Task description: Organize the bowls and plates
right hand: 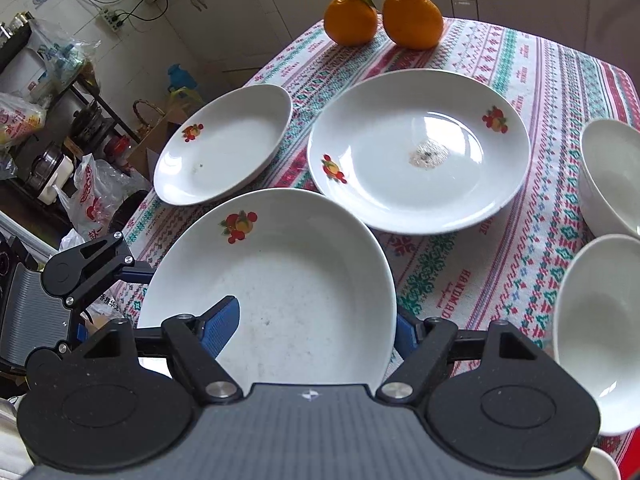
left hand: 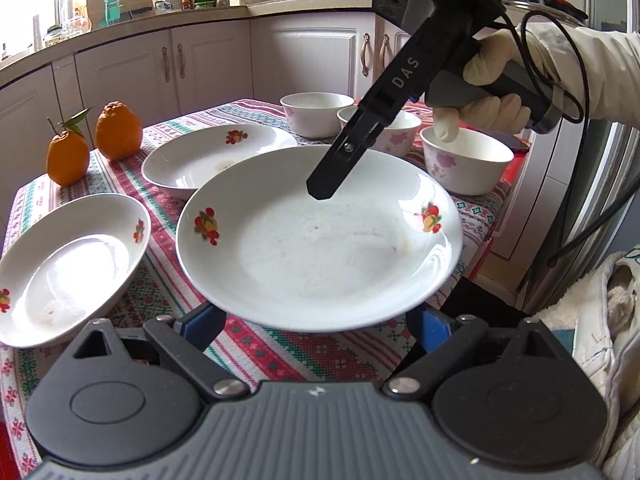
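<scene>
A white ceramic plate with red fruit prints (left hand: 320, 240), apparently raised off the patterned tabletop (left hand: 280, 344), is pinched between both grippers' fingers (right hand: 222, 326); stacking seems under way, and next it needs lowering onto another plate (right hand: 420, 152).

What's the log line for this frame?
near plate: appears raised | left gripper: jaws wide at its near rim, grip unclear | right gripper: straddling opposite rim, grip unclear | other two plates, three bowls: on tablecloth
</scene>
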